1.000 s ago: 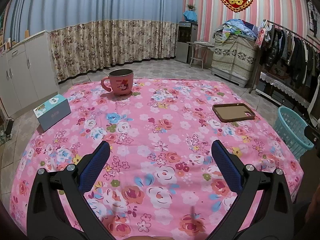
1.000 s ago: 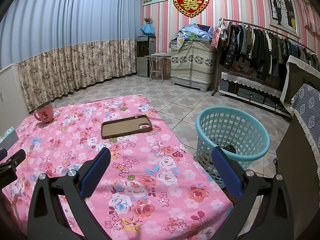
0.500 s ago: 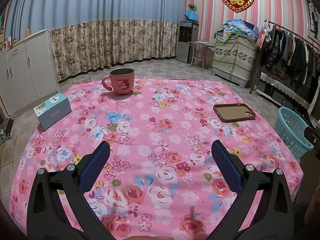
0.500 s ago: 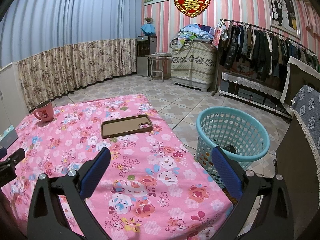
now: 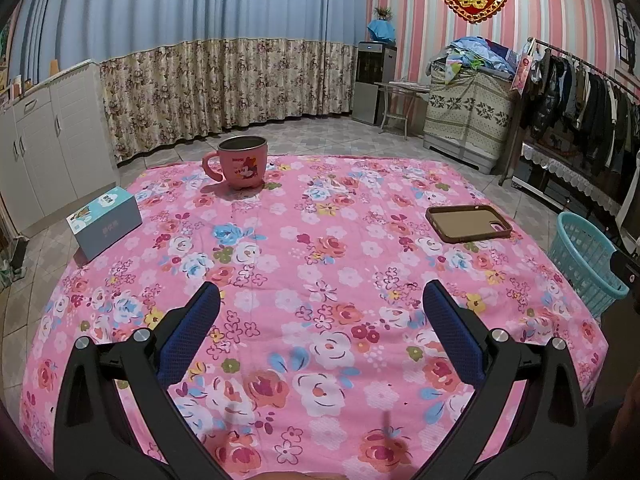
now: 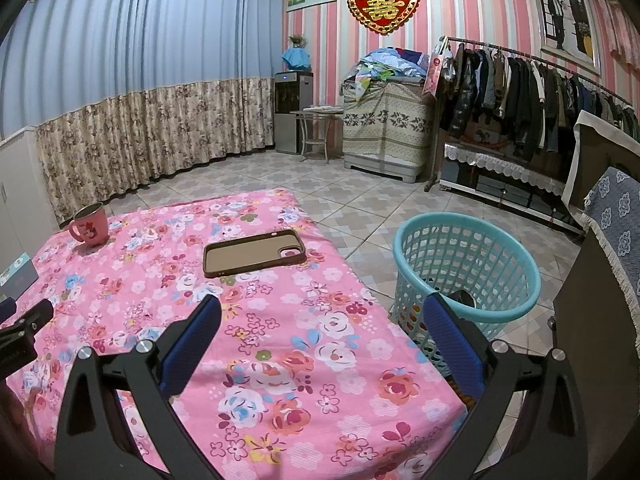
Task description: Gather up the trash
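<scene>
A teal plastic basket [image 6: 466, 268] stands on the tiled floor right of the table; something dark lies in its bottom. The same basket [image 5: 586, 264] shows at the right edge of the left wrist view. My left gripper [image 5: 322, 300] is open over the near part of the pink floral tablecloth [image 5: 320, 240], nothing between its blue pads. My right gripper [image 6: 322, 304] is open too, held over the table's right front corner, its right finger [image 6: 452, 340] in front of the basket. No loose trash shows on the cloth.
A pink mug [image 5: 240, 162] sits at the far side, a light blue box [image 5: 105, 222] at the left edge, a brown phone case [image 5: 468, 223] toward the right. Cabinets [image 5: 44, 140] stand left, a clothes rack [image 6: 520, 80] and a draped chair [image 6: 612, 240] right.
Both views have drifted only slightly; the mug and box sit a touch further right in the left wrist view. Both grippers stay open and empty.
</scene>
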`<control>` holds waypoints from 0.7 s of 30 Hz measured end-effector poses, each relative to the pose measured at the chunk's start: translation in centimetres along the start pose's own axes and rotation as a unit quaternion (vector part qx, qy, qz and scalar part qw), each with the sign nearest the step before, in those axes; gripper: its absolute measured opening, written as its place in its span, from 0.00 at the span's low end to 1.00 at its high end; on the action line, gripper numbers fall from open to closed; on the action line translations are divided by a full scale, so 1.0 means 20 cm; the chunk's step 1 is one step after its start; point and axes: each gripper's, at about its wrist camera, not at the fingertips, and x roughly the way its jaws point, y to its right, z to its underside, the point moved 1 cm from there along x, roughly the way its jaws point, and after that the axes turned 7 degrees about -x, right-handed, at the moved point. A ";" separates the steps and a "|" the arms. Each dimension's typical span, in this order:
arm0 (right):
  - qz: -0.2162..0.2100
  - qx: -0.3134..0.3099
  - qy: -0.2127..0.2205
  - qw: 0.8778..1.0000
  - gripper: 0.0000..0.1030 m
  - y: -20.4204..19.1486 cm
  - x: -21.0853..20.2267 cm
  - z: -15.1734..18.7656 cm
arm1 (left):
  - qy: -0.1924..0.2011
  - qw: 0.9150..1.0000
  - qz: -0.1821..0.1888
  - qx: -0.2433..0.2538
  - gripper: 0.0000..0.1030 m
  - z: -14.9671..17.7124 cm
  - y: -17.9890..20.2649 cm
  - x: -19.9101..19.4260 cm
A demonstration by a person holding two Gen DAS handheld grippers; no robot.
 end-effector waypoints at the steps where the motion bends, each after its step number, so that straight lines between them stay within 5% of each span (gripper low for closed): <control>1: -0.001 0.000 0.000 1.000 0.96 0.00 0.00 0.00 | 0.000 1.000 0.001 0.000 0.95 0.00 0.00 0.00; 21: 0.000 -0.001 0.000 1.000 0.96 0.00 0.00 0.00 | 0.000 1.000 0.002 -0.001 0.95 0.00 0.00 0.01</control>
